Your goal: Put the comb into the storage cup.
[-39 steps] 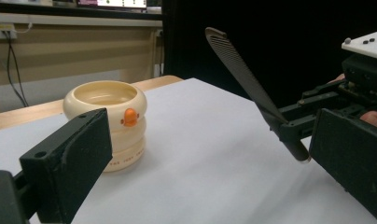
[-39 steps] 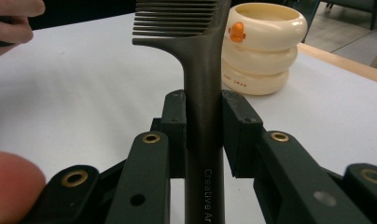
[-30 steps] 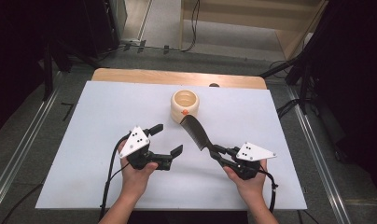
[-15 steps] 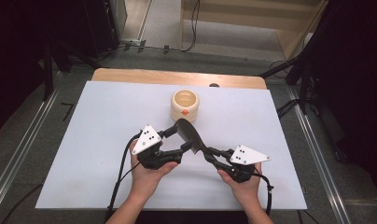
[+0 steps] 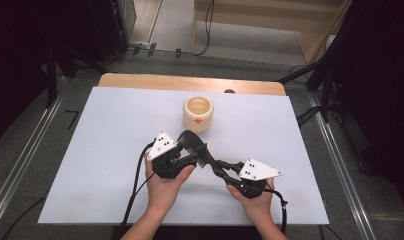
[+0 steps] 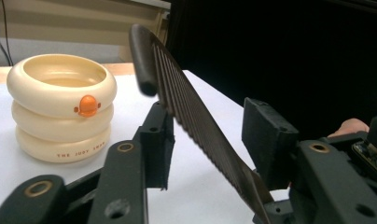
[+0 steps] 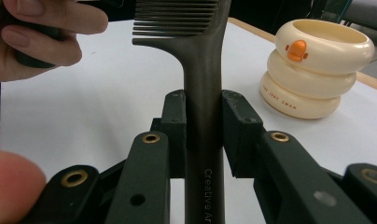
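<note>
The black comb [image 5: 202, 152] hangs just above the tabletop [image 5: 100, 125], right in front of the cream cup [image 5: 197, 113]; its long axis runs from the right gripper [image 5: 221, 169], clamped on the handle, up toward the cup, toothed head nearest it; the left gripper [image 5: 187, 154] straddles that head, jaws just closing, teeth between them, pads not yet pressing.
</note>
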### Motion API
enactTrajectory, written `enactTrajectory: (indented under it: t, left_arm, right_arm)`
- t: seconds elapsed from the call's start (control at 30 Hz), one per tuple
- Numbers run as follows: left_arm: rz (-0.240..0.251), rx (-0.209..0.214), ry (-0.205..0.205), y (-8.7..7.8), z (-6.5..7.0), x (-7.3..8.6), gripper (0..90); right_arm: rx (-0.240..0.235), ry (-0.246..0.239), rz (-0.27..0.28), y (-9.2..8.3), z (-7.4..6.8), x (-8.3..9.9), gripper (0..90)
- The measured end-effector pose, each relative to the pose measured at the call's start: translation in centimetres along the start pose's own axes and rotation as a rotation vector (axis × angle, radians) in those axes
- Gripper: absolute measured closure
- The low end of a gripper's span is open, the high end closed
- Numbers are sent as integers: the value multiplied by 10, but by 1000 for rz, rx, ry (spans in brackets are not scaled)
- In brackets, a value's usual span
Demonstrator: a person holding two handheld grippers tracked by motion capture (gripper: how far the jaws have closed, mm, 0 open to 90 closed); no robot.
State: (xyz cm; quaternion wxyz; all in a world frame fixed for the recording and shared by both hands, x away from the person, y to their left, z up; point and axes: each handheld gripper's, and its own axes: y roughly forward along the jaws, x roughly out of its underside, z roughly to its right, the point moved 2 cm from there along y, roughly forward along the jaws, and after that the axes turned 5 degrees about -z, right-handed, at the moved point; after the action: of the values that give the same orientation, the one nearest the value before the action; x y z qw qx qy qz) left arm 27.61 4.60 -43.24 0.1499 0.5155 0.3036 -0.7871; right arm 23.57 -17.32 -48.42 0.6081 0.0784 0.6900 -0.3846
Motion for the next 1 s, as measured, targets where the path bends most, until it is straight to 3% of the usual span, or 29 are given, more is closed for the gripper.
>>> enactTrajectory:
  t: [0.2, 0.27, 0.33, 0.43, 0.47, 0.5, 0.53, 0.6, 0.7, 0.8, 0.93, 1.0]
  left_arm:
    - [-17, 39, -50, 1, -6, 1, 729]
    - [-18, 94, -76, 1, -9, 0, 763]
    - [-4, 208, -96, 1, -11, -1, 823]
    - [12, 231, -78, 0, -11, -1, 843]
    - [19, 233, -69, -2, -11, -1, 844]
    - [24, 228, -64, -3, -12, -1, 844]
    - [32, 226, -60, -5, -13, -2, 844]
    - [44, 211, -56, -7, -17, -4, 844]
    - [55, 204, -44, -12, -20, -7, 844]
    - [54, 199, -24, -14, -22, -8, 845]
    - [56, 198, -24, -15, -26, -9, 844]
    - [59, 197, -20, -16, -28, -10, 845]
  right_arm:
    - [10, 3, 8, 3, -2, 2, 701]
    - [19, -2, 4, 4, -3, 2, 701]
    - [22, 2, 4, 5, -3, 3, 696]
    - [-15, 34, 12, 7, 0, 5, 609]
    - [-32, 45, 14, 7, 1, 5, 563]
    - [-30, 58, 19, 4, 3, 6, 462]
    - [-30, 58, 19, 4, 3, 6, 462]
    - [-54, 77, 31, 1, 8, 6, 370]
    - [-51, 113, 48, -4, 14, 9, 241]
    - [-19, 137, 54, -8, 18, 10, 100]
    - [35, 146, 65, -13, 21, 12, 71]
    - [29, 147, 65, -14, 23, 14, 0]
